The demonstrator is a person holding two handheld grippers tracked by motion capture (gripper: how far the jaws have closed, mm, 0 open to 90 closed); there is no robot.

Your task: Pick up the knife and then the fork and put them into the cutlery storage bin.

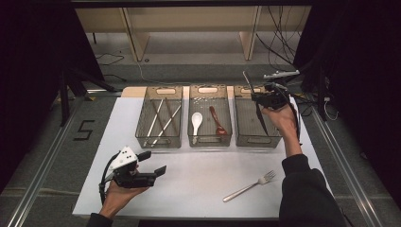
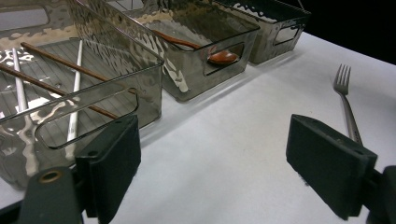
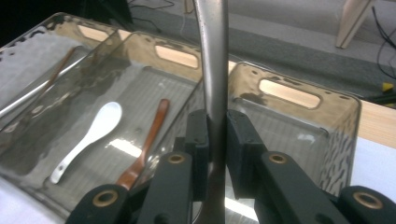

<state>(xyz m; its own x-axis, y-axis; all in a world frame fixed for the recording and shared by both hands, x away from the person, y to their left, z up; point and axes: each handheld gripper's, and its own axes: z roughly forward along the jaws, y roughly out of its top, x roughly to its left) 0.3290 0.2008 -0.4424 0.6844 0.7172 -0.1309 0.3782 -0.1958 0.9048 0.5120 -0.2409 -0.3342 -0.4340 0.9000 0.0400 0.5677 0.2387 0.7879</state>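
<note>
Dark room, wooden shelf legs and cables at the back. White desk [image 1: 189, 179] carries three smoky clear bins in a row at 12 o'clock. Left bin [image 1: 159, 137] has chopsticks [image 1: 161, 120], some white, some brown. Middle bin [image 1: 210, 138] has a white spoon [image 1: 196, 122] and a brown wooden spoon [image 1: 217, 122]. Right bin [image 1: 255, 139] sits under the right gripper [image 3: 217, 140].

Right gripper at about 1 o'clock on the desk, over the right bin's far end, jaws clamped on a metal utensil [image 3: 212, 70]. Utensil: grey, dull-shiny steel, slim flat handle, standing nearly upright through the jaws, handle sticking up past them in the right gripper view. Lower end is hidden behind the jaws, so cannot tell whether it's a fork, knife or spoon. In the high view a dark length hangs from the gripper down into the bin.

Left gripper [image 2: 212, 163] at 7 o'clock near the desk's front edge, jaws wide apart, nothing between them, pointing toward the bins.

Loose silver fork [image 1: 250, 185] lies flat on the desk at 5 o'clock, tines toward the right bin, well apart from both grippers.
</note>
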